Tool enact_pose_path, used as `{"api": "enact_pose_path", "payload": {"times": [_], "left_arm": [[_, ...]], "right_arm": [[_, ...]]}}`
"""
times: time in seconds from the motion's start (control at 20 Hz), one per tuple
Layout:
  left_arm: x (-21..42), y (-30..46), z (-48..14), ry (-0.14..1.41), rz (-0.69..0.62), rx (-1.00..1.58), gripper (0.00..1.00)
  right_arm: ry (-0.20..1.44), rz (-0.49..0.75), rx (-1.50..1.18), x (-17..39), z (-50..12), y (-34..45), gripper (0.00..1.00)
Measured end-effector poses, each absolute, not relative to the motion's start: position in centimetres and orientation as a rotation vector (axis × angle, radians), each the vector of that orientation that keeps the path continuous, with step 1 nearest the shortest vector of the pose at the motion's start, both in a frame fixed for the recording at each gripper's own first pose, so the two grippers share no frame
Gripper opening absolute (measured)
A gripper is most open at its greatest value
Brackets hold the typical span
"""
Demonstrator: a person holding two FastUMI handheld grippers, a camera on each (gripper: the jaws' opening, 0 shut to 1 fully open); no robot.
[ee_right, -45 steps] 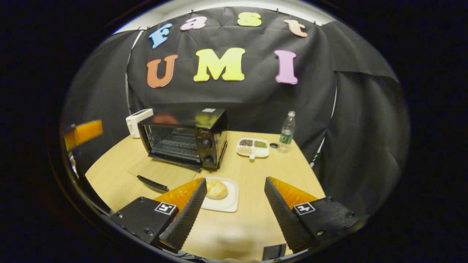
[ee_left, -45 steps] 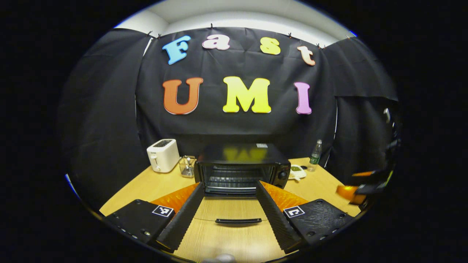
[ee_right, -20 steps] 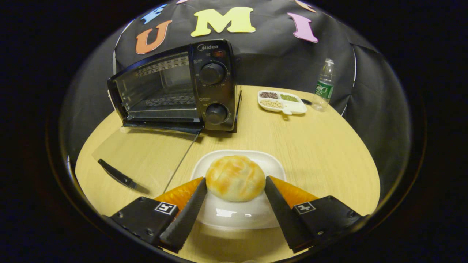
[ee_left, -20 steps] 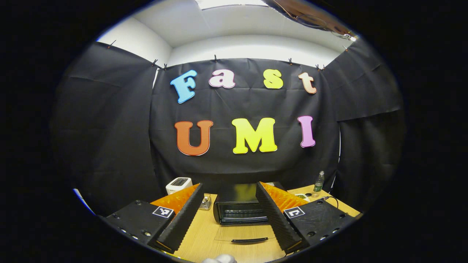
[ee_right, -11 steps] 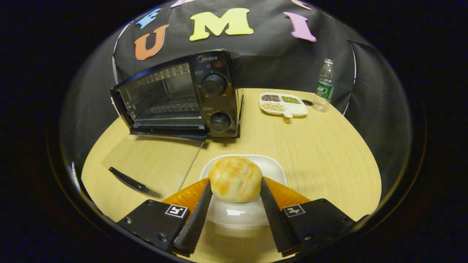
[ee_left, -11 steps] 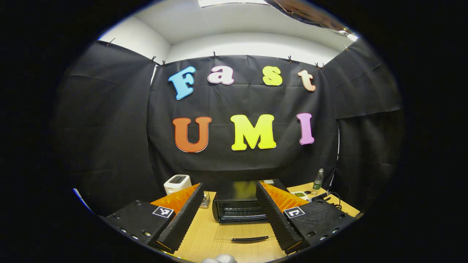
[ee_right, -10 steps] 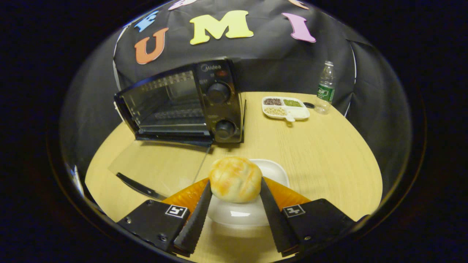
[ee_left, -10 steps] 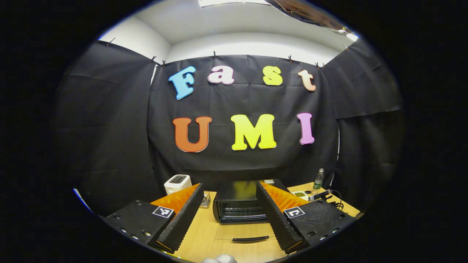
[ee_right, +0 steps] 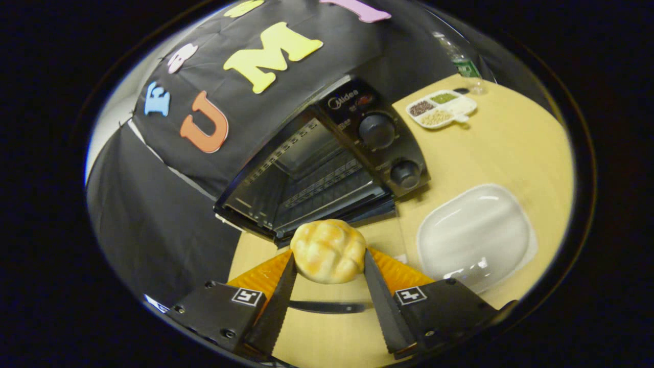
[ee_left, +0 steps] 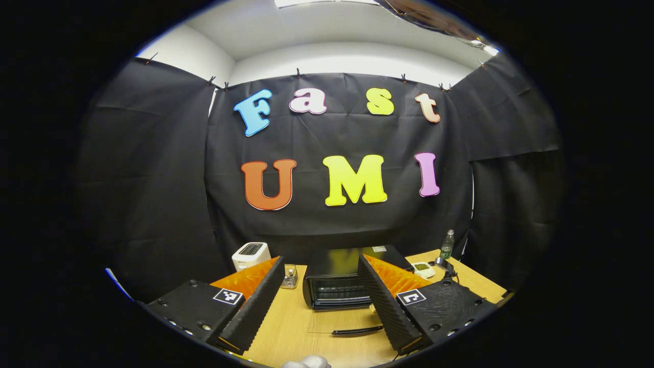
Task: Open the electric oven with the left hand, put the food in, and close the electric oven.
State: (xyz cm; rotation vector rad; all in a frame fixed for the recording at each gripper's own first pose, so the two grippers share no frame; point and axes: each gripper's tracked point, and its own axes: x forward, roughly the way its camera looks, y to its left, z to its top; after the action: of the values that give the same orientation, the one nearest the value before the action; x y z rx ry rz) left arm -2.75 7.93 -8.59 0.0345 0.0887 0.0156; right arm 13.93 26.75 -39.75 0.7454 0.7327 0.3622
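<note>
While clamped on the bun (ee_right: pixel 328 250), right tongs (ee_right: pixel 327 268) before oven (ee_right: pixel 327 163); left tongs (ee_left: pixel 319 278) wide apart, empty.

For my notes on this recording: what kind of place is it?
Probably a staged kitchen corner in a recording booth: a wooden table with an electric oven and a toaster, black cloth behind.

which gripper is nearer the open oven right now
Right. The right gripper, shut on the bun, is just in front of the oven, above its lowered door. The left gripper is open and held well back from it.
</note>
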Motion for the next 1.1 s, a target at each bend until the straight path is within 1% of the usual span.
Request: {"api": "enact_pose_path", "payload": {"times": [0.1,0.15,0.2,0.25,0.3,0.4,0.45,0.5,0.55,0.65,0.7,0.75,0.85,1.1], "left_arm": [[-2.7,8.4,-8.9,0.099,0.015,0.04,0.93],[-2.7,8.5,-9.1,0.104,0.014,0.042,0.94],[-2.6,8.6,-9.3,0.111,0.012,0.043,0.93],[-2.6,8.8,-9.7,0.12,0.011,0.043,0.93],[-2.6,8.9,-10.0,0.128,0.009,0.044,0.94],[-2.5,9.3,-10.5,0.144,0.007,0.046,0.94],[-2.5,9.5,-10.6,0.147,0.005,0.05,0.94],[-2.4,9.6,-10.8,0.149,0.003,0.054,0.94],[-2.3,9.8,-10.9,0.152,0.003,0.058,0.94],[-2.2,10.0,-11.3,0.16,0.001,0.06,0.94],[-2.0,10.1,-11.6,0.168,-0.001,0.056,0.94],[-2.0,10.1,-11.8,0.172,-0.003,0.052,0.94],[-1.9,10.5,-12.0,0.177,0.001,0.05,0.94],[-1.7,10.9,-12.6,0.19,0.005,0.046,0.94]], "right_arm": [[0.742,0.366,0.794,14.7,-40.1,28.6,0.78],[0.738,0.369,0.821,15.2,-40.1,29.4,0.8],[0.729,0.365,0.855,15.6,-40.0,30.3,0.78],[0.717,0.362,0.895,16.2,-39.6,31.0,0.8],[0.71,0.355,0.925,16.9,-39.5,31.6,0.77],[0.693,0.347,0.995,18.2,-39.0,32.7,0.77],[0.682,0.344,1.019,18.9,-38.8,33.2,0.8],[0.675,0.339,1.022,19.6,-38.8,33.5,0.8],[0.658,0.329,1.026,20.2,-38.7,33.7,0.77],[0.635,0.299,1.038,21.4,-38.9,33.9,0.77],[0.624,0.278,1.053,22.1,-39.1,33.7,0.8],[0.621,0.26,1.078,22.6,-39.2,33.8,0.77],[0.589,0.228,1.148,23.9,-39.1,33.7,0.77],[0.543,0.205,1.131,25.7,-39.0,33.9,0.77]]}}
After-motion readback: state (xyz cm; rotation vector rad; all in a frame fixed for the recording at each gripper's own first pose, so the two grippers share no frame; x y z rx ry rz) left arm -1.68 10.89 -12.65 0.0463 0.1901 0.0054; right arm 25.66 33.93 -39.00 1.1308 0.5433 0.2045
